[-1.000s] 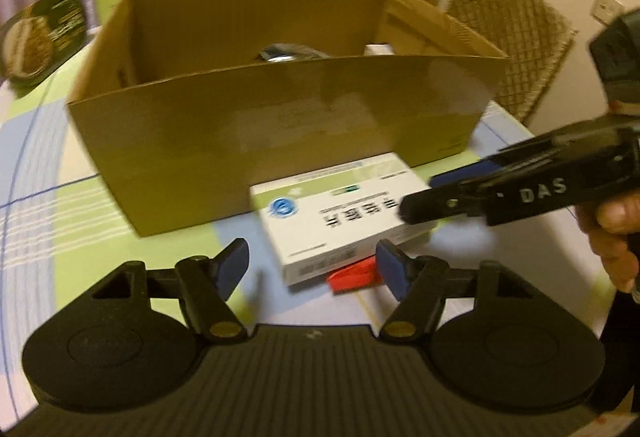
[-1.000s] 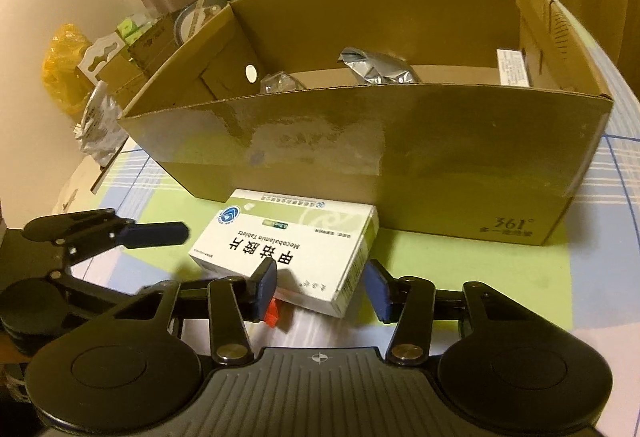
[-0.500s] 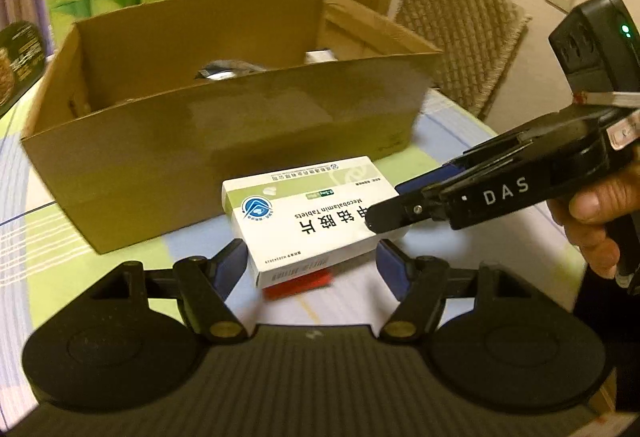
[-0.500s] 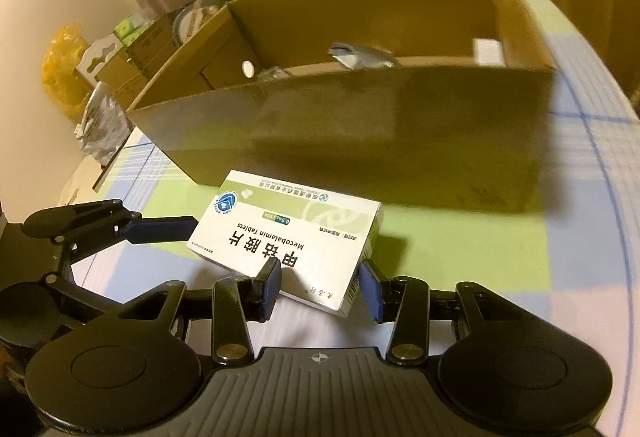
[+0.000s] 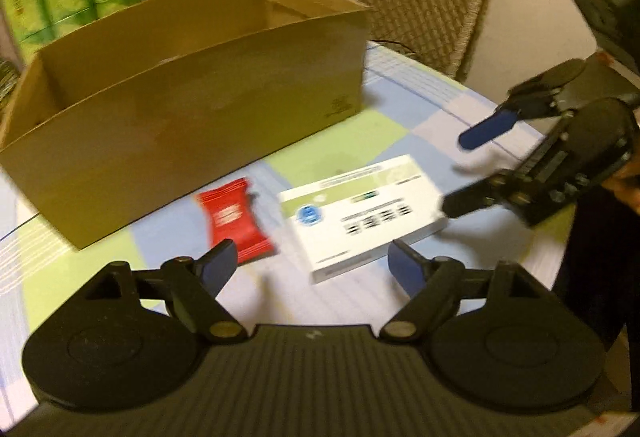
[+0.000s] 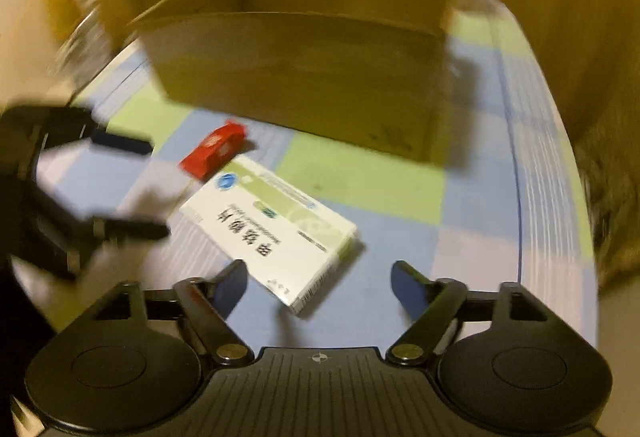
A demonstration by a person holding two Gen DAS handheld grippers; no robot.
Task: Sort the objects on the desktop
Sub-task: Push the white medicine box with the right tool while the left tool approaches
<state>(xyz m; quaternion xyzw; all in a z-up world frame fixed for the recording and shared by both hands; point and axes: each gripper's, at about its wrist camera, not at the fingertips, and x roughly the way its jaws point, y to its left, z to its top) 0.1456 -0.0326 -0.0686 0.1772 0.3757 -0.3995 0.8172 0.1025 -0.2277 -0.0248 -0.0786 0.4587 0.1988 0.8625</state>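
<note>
Both my grippers angled steeply down. Left gripper (image 5: pixel 310 261): jaws spread wide, have just been opening further, nothing between the pads. Right gripper (image 6: pixel 318 283): jaws have just sprung apart from a near-closed grip, now wide, pads touching nothing. From the left wrist view my right gripper (image 5: pixel 466 173) sits far right, rolled on its side, blue fingertips (image 5: pixel 486 129) stacked one above the other. A bit of the hand (image 5: pixel 628 183) shows behind its body.

White-and-green flat cardboard medicine box (image 6: pixel 272 233): black Chinese characters beside round blue logo, blurred, not legible. Red foil sachet (image 5: pixel 236 221): white print, unreadable. No other readable text
</note>
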